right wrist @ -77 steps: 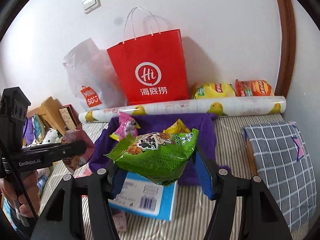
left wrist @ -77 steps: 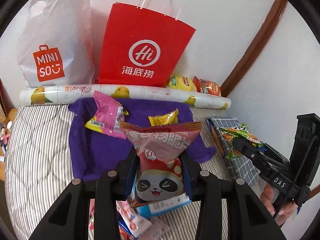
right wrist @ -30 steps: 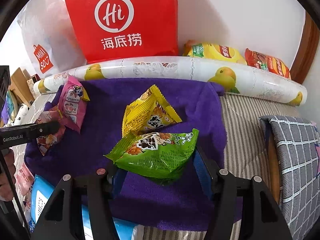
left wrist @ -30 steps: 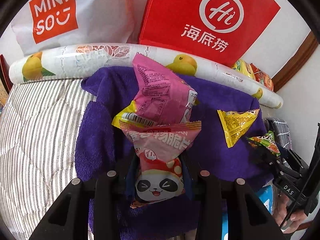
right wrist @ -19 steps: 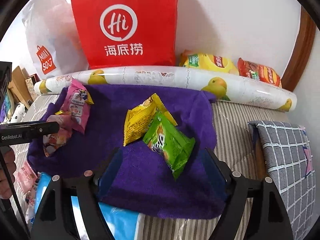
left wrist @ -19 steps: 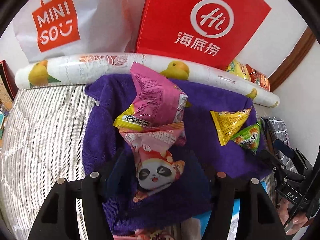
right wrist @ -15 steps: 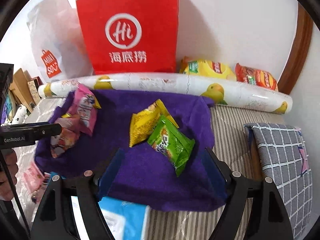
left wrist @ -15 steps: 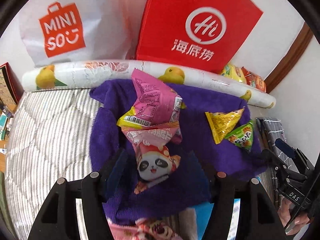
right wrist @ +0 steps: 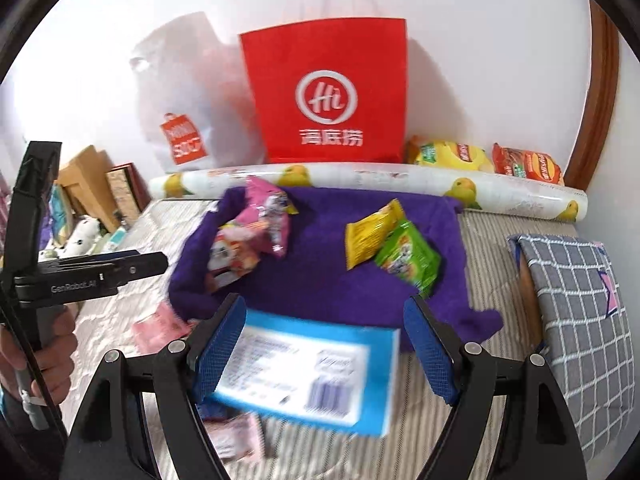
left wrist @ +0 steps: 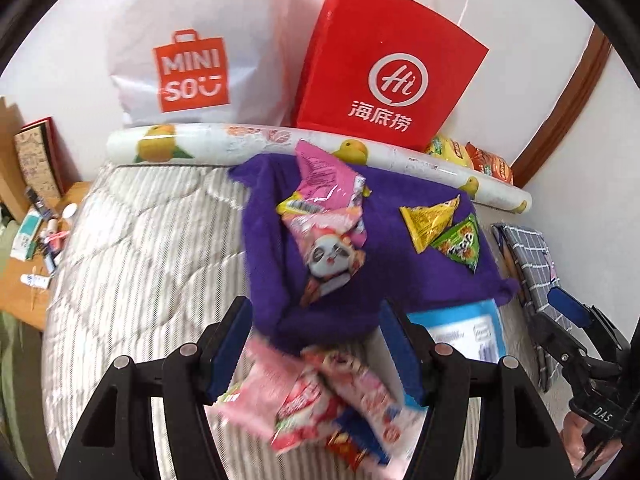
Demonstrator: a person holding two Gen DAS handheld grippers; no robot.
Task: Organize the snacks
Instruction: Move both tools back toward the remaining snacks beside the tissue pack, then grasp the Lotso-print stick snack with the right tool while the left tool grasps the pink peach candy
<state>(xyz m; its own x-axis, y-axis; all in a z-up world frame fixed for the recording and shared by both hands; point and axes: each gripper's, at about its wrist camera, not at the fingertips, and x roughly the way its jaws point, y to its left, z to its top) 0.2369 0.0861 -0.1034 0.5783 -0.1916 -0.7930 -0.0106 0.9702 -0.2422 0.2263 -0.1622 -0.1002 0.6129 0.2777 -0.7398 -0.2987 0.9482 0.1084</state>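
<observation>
- Left gripper (left wrist: 316, 348): jaws spread wide, nothing held; loose pile of pink snack packets (left wrist: 320, 404) lying between and just below the pads, blurred.
- Ahead of left jaws: purple towel (left wrist: 272, 256) on striped bedding (left wrist: 140, 248); panda snack bag (left wrist: 332, 260) lying on towel, overlapped at top by pink snack bag (left wrist: 324, 184).
- Ahead and right of left jaws: yellow snack bag (left wrist: 428, 220) and green snack bag (left wrist: 460, 244) touching each other on towel.
- Right gripper (right wrist: 324, 344): jaws released, wide apart, empty; blue-and-white box (right wrist: 304, 376) lying between the pads, blurred, contact not clear.
- Ahead of right jaws: green and yellow bags on towel, slightly right of centre; pink and panda bags ahead left.
- Far ahead of both: fruit-print roll (right wrist: 380, 180), red paper bag (right wrist: 328, 92), white Miniso bag (left wrist: 192, 48) against wall.
- Right of right jaws: grey checked cushion (right wrist: 576, 312).
</observation>
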